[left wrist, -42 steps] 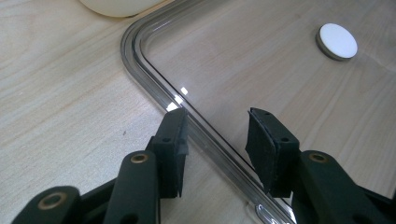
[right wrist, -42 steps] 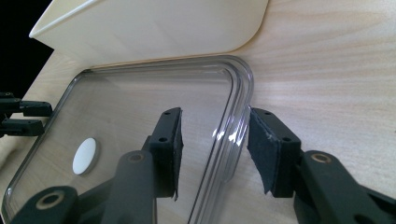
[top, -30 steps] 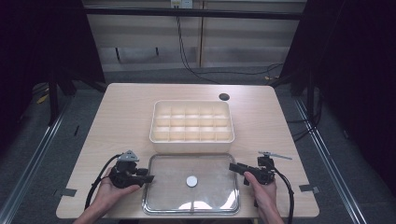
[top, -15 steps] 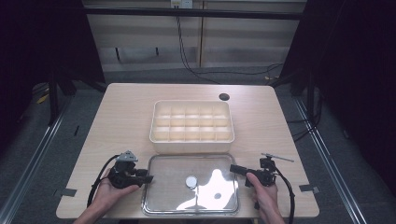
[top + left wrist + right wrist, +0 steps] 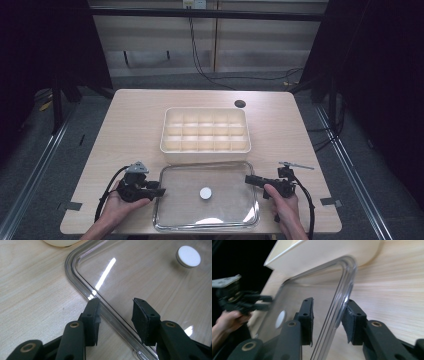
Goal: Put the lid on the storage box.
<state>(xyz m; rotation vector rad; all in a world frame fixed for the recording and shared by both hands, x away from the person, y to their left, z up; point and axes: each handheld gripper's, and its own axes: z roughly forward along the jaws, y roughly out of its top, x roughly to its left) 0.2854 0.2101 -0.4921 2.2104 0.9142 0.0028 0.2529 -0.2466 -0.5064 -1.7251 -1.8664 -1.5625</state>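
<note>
This looks like a lab or test room set up for recording, not a home. A plain wooden table (image 5: 135,125) stands alone on grey carpet (image 5: 30,165), hemmed in by dark curtains (image 5: 380,75) on both sides. Black cables (image 5: 200,55) hang down the pale wall panels (image 5: 150,40) behind it and trail across the floor. Metal rails (image 5: 42,155) run along the floor, and bits of tape (image 5: 72,205) mark it near the table corners.

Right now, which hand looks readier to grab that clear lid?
Both are close, but the right gripper seems slightly readier: its open jaws already stand on either side of the clear lid's rim. The left gripper is open too, its jaws also around the rim.
</note>
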